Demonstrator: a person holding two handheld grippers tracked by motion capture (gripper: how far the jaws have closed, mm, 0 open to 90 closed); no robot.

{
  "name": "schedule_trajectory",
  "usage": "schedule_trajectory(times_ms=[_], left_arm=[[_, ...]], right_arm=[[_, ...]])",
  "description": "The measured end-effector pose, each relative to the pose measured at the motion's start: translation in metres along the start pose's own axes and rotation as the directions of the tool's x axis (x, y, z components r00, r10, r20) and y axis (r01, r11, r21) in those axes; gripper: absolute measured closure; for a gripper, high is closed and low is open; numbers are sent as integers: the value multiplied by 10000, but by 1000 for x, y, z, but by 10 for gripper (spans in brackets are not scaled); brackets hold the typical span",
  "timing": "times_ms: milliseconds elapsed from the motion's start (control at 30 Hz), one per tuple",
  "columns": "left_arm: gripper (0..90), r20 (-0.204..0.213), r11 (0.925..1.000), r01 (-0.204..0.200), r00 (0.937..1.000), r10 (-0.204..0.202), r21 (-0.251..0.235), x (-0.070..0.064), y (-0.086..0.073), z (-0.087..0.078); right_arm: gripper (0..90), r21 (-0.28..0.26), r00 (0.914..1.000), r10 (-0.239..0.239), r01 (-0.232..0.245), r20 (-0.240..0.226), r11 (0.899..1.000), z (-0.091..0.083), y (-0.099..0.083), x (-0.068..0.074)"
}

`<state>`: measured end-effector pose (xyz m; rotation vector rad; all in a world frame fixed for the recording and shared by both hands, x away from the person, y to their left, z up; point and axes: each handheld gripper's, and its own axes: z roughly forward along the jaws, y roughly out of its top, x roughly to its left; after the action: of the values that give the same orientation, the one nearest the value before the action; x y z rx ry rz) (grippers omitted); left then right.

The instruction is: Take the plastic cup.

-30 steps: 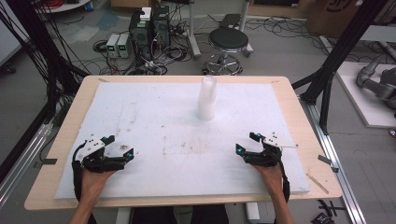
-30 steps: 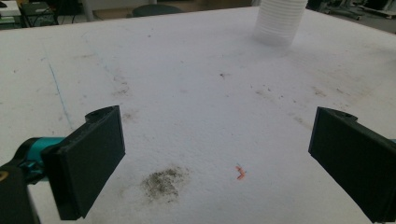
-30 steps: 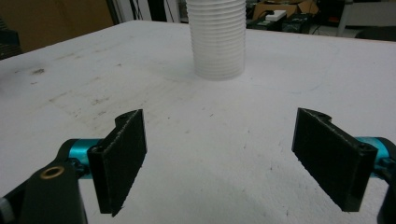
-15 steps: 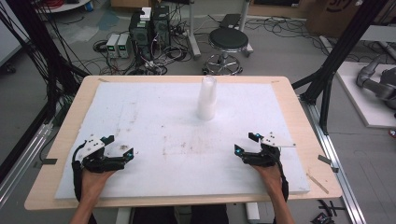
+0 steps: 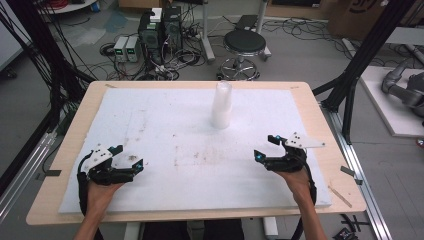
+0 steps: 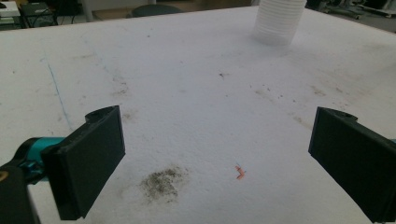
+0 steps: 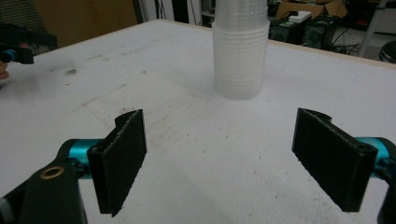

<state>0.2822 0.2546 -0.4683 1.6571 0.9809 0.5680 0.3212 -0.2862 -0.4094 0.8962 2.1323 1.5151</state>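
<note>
Nothing is shifting since a second ago: both the left gripper (image 5: pixel 131 166) and right gripper (image 5: pixel 265 148) are still resting released, well short of the cup stack (image 5: pixel 221 105), so grasping is not yet beginning.

Translucent white cup stack (image 5: pixel 221 105), black fingers (image 7: pixel 119 158), stained white table cover (image 5: pixel 165 125).

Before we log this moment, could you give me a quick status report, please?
Left gripper open, right gripper open, both empty. Cup stack upright, untouched, mid-table. Path clear.
</note>
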Motion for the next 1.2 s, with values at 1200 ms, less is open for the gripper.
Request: schedule_trajectory(times_ms=[1200], left_arm=[[36, -4, 9998, -176, 9998, 176, 127, -1, 1, 1]], right_arm=[[136, 1987, 9901, -944, 1137, -1041, 9734, 48, 150, -72]])
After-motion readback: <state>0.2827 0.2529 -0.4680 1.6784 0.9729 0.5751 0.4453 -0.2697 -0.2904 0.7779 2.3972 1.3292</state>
